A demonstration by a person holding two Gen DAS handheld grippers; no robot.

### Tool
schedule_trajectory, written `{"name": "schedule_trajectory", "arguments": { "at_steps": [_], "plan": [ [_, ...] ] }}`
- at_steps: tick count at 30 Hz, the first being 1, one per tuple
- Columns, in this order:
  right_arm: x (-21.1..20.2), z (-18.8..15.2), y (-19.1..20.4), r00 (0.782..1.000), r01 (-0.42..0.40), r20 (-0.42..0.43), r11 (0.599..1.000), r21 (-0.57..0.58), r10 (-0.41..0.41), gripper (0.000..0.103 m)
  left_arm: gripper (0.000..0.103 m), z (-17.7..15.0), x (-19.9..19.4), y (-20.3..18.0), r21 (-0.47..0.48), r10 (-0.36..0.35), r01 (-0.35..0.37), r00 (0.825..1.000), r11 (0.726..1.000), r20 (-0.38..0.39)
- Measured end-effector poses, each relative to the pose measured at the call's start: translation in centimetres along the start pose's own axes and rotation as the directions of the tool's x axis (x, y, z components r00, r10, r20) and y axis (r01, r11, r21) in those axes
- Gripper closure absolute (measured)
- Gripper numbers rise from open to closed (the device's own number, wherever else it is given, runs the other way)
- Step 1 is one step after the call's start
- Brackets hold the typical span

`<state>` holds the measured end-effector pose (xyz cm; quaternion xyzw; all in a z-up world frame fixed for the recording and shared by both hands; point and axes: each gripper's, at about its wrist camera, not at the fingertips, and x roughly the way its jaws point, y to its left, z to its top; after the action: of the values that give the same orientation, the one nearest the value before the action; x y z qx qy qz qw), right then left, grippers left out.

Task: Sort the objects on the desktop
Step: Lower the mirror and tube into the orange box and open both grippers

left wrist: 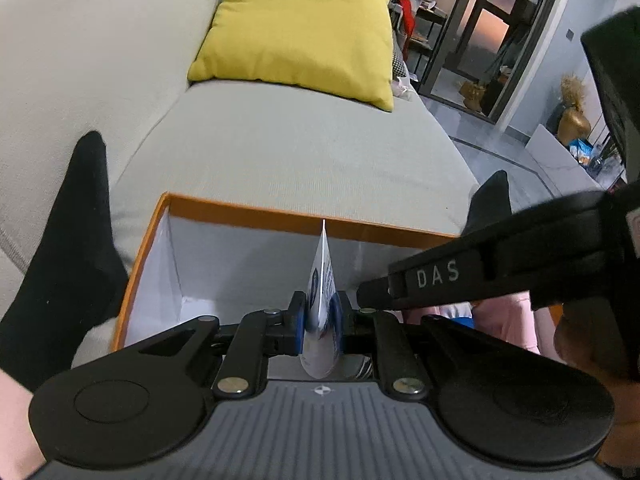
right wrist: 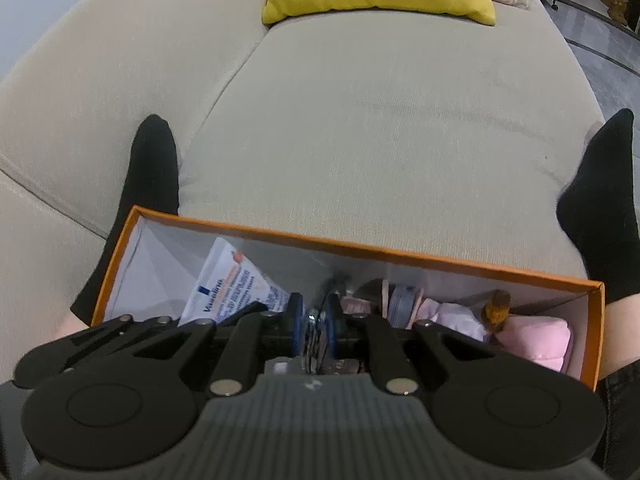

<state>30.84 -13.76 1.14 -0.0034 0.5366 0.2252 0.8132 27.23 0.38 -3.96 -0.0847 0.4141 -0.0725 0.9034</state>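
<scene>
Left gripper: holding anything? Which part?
Yes. The left gripper pinches the white Vaseline tube near one end, over the orange box.

Box (right wrist: 360, 250) on sofa (right wrist: 380, 120), between two feet (right wrist: 154, 168).

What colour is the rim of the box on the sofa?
Orange; the box has pale inner walls. It shows best in the right wrist view.
</scene>
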Motion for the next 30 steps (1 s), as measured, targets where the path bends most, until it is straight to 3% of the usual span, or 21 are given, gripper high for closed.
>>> {"name": "schedule_trajectory", "arguments": {
  "at_steps": [7,19,26,29,30],
  "plan": [
    [-0.8,-0.7,-0.7,0.999,-0.038,0.018,0.999,0.005,0.038,0.087,0.087,-0.3,0.7,-0.4,-0.018,-0.021,0.020,0.999,1.000,-0.030],
    [-2.2,-2.4,-2.9,0.999,-0.030,0.040,0.999,0.028,0.029,0.087,0.082,-0.1,0.7,-0.6,-0.026,-0.042,0.041,0.997,0.999,-0.070],
    [-3.1,-3.0,-3.5,0.997,-0.043,0.062,0.999,0.029,0.041,0.079,0.072,-0.2,0.7,-0.4,-0.048,-0.037,0.033,0.996,0.998,-0.083],
    [-3.6,-3.3,-3.5,0.996,-0.045,0.075,0.999,0.015,0.044,0.078,0.061,-0.1,0.3,-0.2,-0.062,-0.043,0.038,0.996,0.997,-0.073],
    [-3.9,-3.4,-3.4,0.996,-0.040,0.085,0.999,0.006,0.040,0.078,0.053,-0.1,-0.1,-0.2,-0.066,-0.042,0.037,0.997,0.997,-0.066]
  ]
}}
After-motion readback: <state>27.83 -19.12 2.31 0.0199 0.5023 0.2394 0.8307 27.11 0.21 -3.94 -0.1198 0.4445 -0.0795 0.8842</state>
